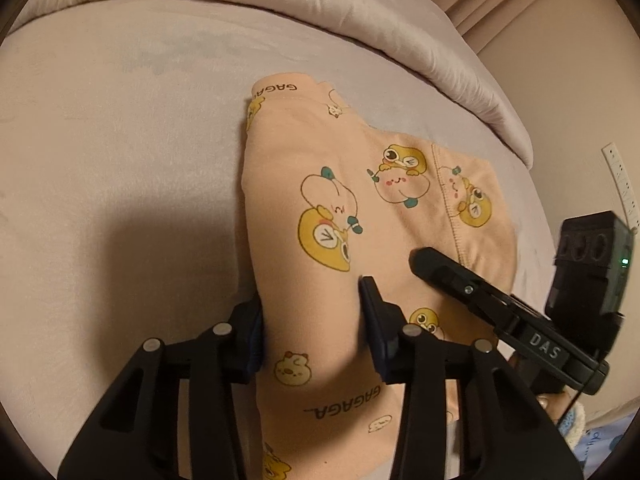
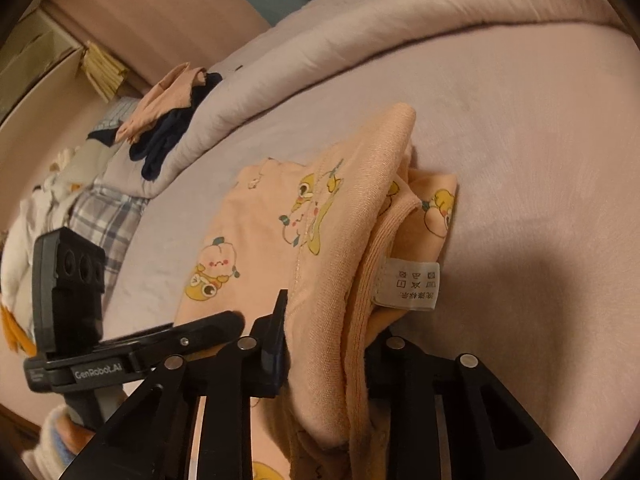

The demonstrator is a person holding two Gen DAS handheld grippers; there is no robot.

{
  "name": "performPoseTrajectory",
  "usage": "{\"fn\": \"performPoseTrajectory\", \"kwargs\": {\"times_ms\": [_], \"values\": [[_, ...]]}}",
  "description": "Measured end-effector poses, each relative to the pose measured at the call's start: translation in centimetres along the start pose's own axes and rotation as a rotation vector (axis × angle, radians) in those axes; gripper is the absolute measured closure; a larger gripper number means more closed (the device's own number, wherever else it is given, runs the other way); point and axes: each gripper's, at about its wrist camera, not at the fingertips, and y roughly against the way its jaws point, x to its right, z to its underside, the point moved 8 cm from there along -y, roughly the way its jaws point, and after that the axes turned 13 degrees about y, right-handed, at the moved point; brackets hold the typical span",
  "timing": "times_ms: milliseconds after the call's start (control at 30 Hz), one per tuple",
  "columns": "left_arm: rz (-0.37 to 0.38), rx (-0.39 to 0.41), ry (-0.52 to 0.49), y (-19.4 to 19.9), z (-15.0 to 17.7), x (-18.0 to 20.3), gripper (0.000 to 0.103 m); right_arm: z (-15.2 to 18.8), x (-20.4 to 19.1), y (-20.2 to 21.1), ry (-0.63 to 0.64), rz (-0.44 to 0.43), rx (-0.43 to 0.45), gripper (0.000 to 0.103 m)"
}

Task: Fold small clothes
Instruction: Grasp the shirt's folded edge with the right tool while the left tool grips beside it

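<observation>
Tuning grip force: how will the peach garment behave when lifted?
Likely floppy: the garment bunches and drapes between the right tongs. Probably light, thin knit. Folded layers may slip apart, since the left tongs pinch only a ridge.

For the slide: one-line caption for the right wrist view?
Right gripper pinches a bunched fold of the peach cartoon-print garment on the bed sheet, care label showing; left gripper alongside.

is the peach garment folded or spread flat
Folded: the peach garment lies doubled over itself, layered edges and care label showing at one side.
</observation>
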Motion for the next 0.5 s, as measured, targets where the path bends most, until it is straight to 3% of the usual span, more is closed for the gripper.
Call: {"fn": "performPoseTrajectory", "kwargs": {"times_ms": [500], "values": [[-0.017, 0.042, -0.074, 2.7, 1.8, 1.9, 0.07, -0.3, -4.4, 2.4, 0.129, 0.031, 0.041, 0.077]]}}
